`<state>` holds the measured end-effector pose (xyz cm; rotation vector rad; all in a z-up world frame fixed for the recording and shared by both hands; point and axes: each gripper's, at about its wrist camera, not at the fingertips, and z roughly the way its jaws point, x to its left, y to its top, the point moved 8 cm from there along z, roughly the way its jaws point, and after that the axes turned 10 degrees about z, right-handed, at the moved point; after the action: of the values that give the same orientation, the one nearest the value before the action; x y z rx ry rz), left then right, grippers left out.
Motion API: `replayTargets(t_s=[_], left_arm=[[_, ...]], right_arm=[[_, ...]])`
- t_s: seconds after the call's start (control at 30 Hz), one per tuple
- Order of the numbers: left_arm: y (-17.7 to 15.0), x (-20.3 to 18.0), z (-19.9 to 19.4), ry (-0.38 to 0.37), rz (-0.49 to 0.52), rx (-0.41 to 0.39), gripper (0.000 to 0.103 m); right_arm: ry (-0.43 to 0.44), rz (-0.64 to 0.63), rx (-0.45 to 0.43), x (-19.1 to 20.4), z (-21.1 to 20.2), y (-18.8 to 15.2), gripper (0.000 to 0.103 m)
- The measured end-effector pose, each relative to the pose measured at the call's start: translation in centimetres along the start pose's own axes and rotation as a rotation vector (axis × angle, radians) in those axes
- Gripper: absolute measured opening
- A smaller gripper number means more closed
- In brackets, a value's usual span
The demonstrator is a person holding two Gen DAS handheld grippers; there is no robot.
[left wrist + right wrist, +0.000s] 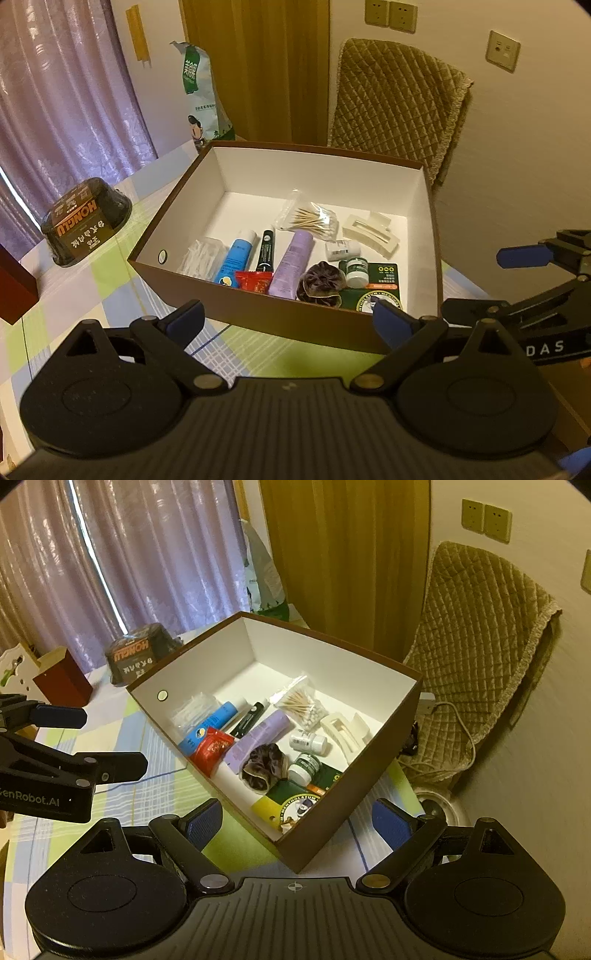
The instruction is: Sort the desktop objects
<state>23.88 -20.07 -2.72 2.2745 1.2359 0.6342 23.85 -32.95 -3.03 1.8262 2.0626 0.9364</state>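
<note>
Both grippers (288, 321) (297, 821) spread, empty; we've got the small stuff in box (258, 317), sorting looks nearly done

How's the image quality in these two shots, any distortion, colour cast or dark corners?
Left wrist view: warm yellowish cast, strong fisheye bending the brown box rim, black vignette at the corners, contents fairly sharp. Right wrist view: same cast and bending, bright streak of daylight between the curtains, softer detail toward the edges.

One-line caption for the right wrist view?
Open right tool before a brown box of sorted toiletries.
</note>
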Motion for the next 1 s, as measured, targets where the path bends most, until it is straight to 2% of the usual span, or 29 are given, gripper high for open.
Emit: replayTargets(t_s=[0.4, 0.63, 1.0], left_arm=[[-1.5, -0.2, -1.0, -0.017, -0.008, -0.01, 0.096], [-2.0, -0.2, -2.3, 0.046, 0.023, -0.059, 0.096], [-3.3, 0.6, -2.9, 0.056, 0.004, -0.055, 0.096]], right_arm=[[-0.011, 0.055, -0.002, 0.3, -0.6, -2.2, 0.091], [-0.032, 0.071, 0.001, 0.8, -0.7, -2.9, 0.09], [-0.062, 0.081, 0.027, 1.5, -0.9, -3.6, 0.09]])
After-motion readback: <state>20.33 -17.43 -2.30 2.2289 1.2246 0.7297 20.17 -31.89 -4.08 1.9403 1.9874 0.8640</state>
